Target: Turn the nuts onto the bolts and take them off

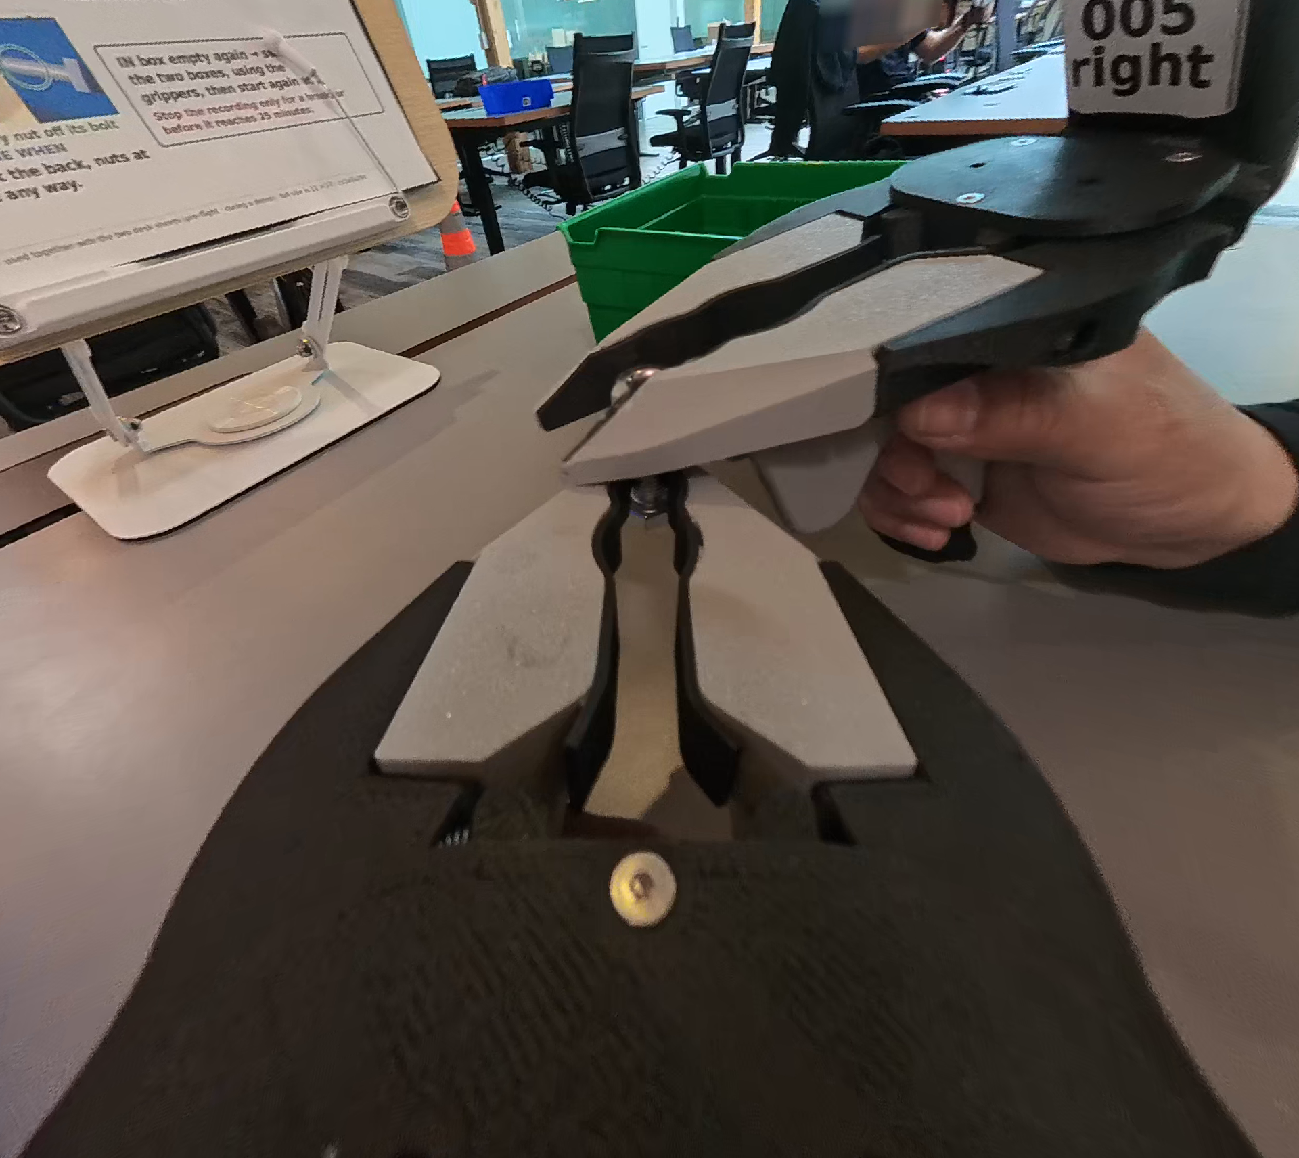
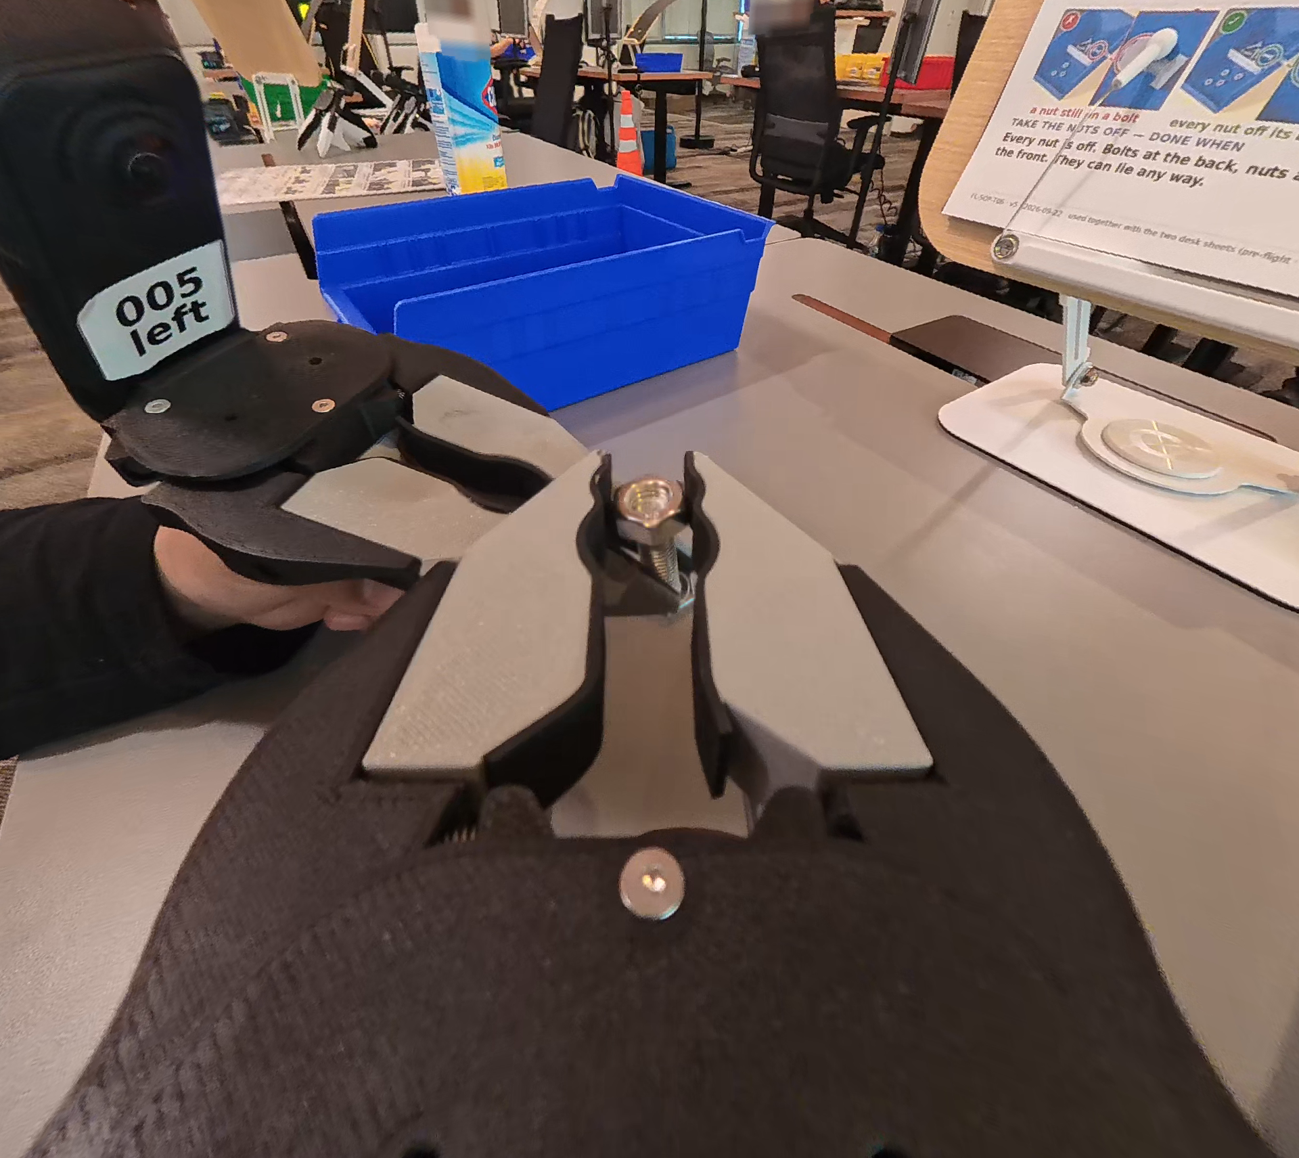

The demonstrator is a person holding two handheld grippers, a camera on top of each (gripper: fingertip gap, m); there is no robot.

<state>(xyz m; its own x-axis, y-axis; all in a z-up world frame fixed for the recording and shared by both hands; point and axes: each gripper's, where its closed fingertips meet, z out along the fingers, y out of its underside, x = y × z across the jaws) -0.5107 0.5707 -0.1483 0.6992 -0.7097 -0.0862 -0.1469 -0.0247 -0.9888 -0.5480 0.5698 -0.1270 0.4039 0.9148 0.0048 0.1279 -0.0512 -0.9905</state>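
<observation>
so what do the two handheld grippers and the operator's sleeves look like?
Both the left gripper and the right gripper have black textured bodies, pale grey wedge fingers with black inner pads, silver screws and a white printed label on the black upright housing. No cables show. Each hand wears a black sleeve.

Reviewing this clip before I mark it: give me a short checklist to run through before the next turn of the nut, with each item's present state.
1. Right gripper shut on the nut: ok.
2. Left gripper shut on the bolt: ok, though the right gripper covers most of it there.
3. Nut sits on the bolt's thread: ok, thread shows below it in the right wrist view.
4. Nut square on the thread, not crossed: cannot tell.
5. Blue bin and green bin stand apart from both grippers: ok.
</observation>
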